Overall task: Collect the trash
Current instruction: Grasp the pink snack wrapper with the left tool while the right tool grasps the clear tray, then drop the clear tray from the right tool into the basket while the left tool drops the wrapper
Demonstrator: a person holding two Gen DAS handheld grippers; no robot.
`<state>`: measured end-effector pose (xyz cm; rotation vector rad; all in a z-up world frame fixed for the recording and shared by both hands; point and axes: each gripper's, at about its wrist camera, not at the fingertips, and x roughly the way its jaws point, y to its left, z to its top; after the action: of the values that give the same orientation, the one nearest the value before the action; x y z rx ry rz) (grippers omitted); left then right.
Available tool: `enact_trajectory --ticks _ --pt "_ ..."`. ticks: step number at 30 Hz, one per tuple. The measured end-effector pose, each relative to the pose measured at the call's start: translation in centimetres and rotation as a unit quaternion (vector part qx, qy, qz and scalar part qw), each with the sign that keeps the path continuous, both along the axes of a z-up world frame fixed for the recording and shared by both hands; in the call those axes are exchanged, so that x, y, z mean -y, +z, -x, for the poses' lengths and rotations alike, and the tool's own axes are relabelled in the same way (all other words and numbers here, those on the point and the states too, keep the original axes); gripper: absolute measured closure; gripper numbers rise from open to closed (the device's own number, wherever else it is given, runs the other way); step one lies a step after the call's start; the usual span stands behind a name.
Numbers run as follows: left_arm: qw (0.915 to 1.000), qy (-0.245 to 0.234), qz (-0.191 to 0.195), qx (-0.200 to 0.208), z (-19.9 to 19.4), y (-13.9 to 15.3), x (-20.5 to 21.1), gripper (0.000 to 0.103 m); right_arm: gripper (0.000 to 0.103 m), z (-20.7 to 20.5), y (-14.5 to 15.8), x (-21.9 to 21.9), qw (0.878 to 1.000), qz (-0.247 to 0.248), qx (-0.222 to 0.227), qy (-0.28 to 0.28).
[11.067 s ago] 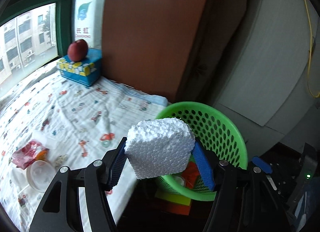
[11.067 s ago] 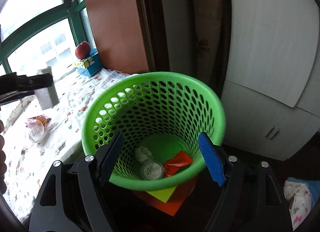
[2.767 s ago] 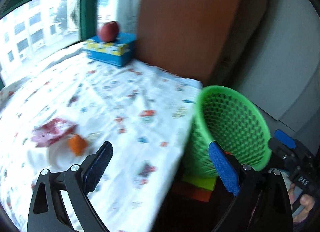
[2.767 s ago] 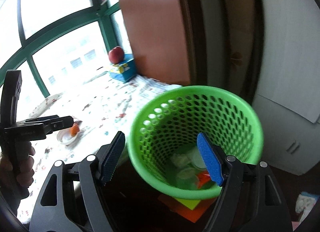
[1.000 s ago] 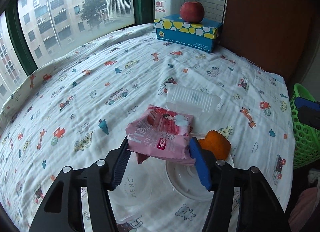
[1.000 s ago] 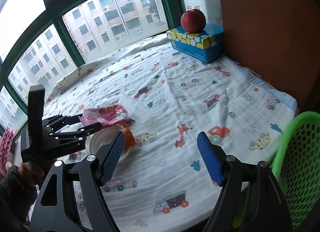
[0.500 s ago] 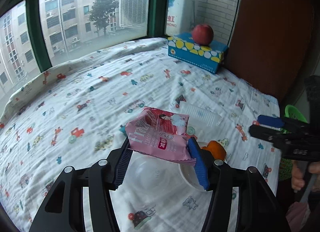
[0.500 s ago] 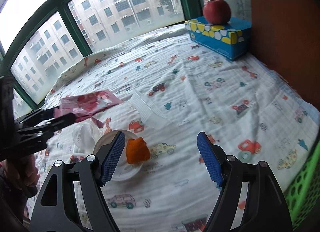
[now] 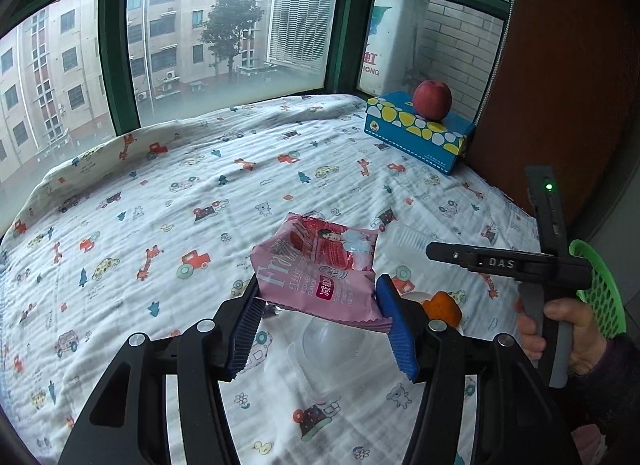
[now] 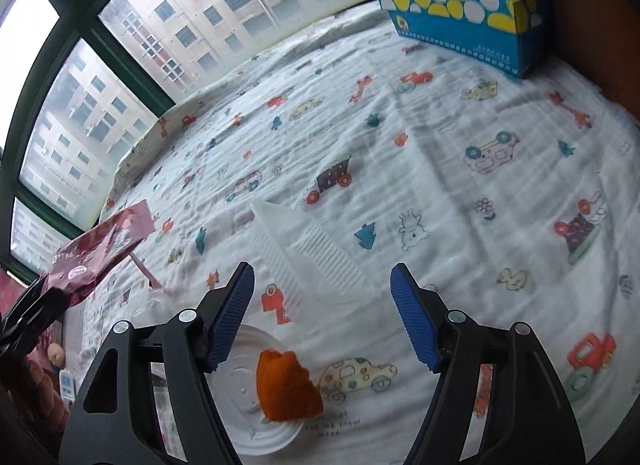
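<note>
My left gripper [image 9: 320,319] is shut on a pink snack wrapper [image 9: 318,267] and holds it above the patterned cloth. The wrapper also shows at the left of the right wrist view [image 10: 100,247]. My right gripper [image 10: 322,315] is open and empty, low over the cloth, with a clear ribbed plastic tray [image 10: 306,255] lying between and just beyond its fingertips. An orange peel [image 10: 286,387] rests on a white plastic lid [image 10: 240,413] under the right gripper's left finger. The green mesh basket [image 9: 598,291] shows at the right edge of the left wrist view.
A blue and yellow tissue box [image 9: 416,135] with a red apple [image 9: 432,99] on it stands at the far right by the brown wall. Clear plastic cups [image 9: 332,345] lie below the left gripper. Windows run along the far edge.
My left gripper has lifted the pink wrapper higher off the cloth. My right gripper has moved forward and down toward the clear ribbed tray and the peel.
</note>
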<state>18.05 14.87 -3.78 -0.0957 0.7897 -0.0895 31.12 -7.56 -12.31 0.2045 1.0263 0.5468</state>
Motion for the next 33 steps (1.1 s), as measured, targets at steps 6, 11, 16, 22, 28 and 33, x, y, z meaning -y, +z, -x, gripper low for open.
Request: enact_trajectory --ticks 6,11,16,22,28,33 --pt "1.0000 0.003 0.007 -0.001 0.1 -0.2 -0.5 0.048 0.032 -0.1 -1.3 -1.2 1.000 0.010 -0.014 0.018" --pt "0.9999 0.008 0.010 -0.006 0.2 -0.5 -0.5 0.048 0.046 0.1 -1.5 -1.6 1.000 0.015 -0.010 0.014" --pt "0.9999 0.010 0.013 -0.007 0.2 -0.5 -0.5 0.048 0.047 0.6 -1.3 -2.0 0.999 0.031 0.005 0.013" --pt "0.9998 0.008 0.016 -0.003 0.5 0.1 -0.2 0.048 0.047 2.3 0.2 -1.2 1.000 0.013 0.019 0.007" --pt "0.9997 -0.010 0.018 0.013 1.3 1.4 1.4 0.048 0.047 6.1 3.5 0.9 0.998 0.018 0.066 -0.002" --pt "0.9989 -0.033 0.021 0.028 2.2 2.7 3.8 0.048 0.047 9.7 5.9 4.5 0.995 0.015 0.092 -0.030"
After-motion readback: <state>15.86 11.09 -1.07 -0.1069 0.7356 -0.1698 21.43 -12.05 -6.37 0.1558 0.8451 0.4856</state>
